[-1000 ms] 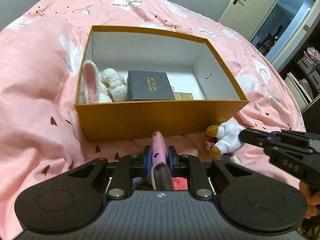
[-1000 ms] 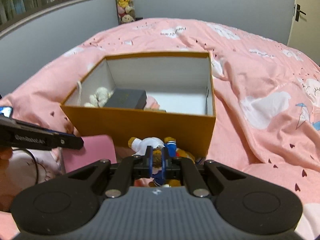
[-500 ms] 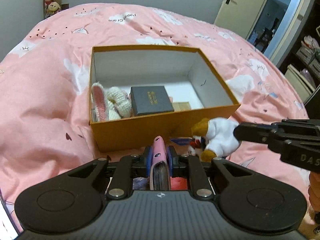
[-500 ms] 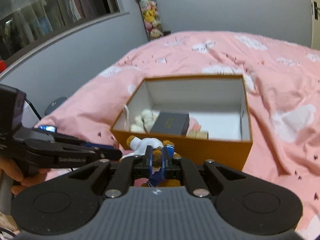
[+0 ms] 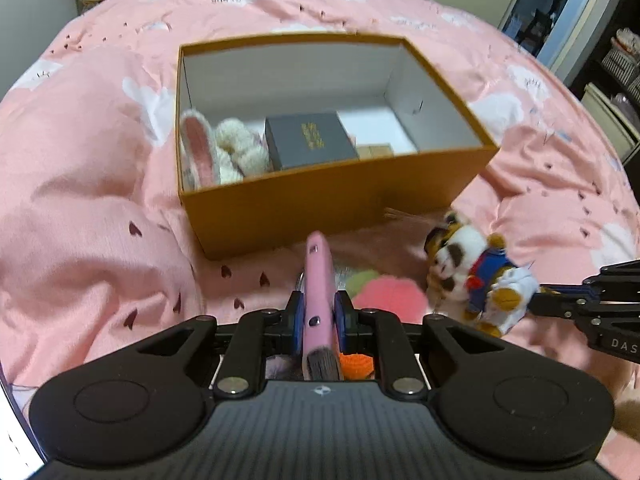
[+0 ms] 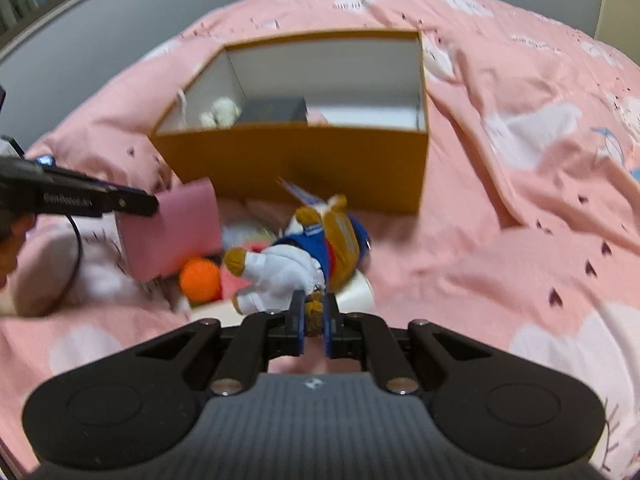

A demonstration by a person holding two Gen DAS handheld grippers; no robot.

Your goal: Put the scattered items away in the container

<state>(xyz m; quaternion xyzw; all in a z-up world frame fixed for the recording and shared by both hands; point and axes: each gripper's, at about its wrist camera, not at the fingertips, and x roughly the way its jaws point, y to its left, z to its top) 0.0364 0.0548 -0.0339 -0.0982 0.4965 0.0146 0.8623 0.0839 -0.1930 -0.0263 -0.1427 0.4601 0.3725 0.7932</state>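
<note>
Left gripper (image 5: 318, 322) clamping its blue pads on a flat pink wallet-like case (image 5: 318, 280), holding it edge-up over the bedding just in front of the open mustard-yellow cardboard box (image 5: 320, 200). Same pink case showing side-on in the right wrist view, hanging off the gripper's black finger, white lettering on that finger too blurred to read.

Right gripper (image 6: 314, 320) squeezing shut on a plush toy animal with brown-and-white fur and a blue-and-red outfit (image 6: 304, 252), dangling it near the box's front right corner, off to the right of the pink case. "DAS" reading on the black gripper body at the left view's right edge, rest cut off.

Sitting inside the box already: a white crocheted bunny with pink-lined ears (image 5: 224, 148) at the left, touching a dark grey rectangular box with gold print on its lid (image 5: 310, 140), print too small to make out. Beside that, two small tan blocks (image 5: 374, 151).

Lying outside on the pink duvet with white clouds and little dark hearts (image 5: 100, 240): an orange knitted ball (image 6: 200, 278), something red and something pale green, blurry. Mirrored-looking text printed on the duvet far behind, not legible here.
</note>
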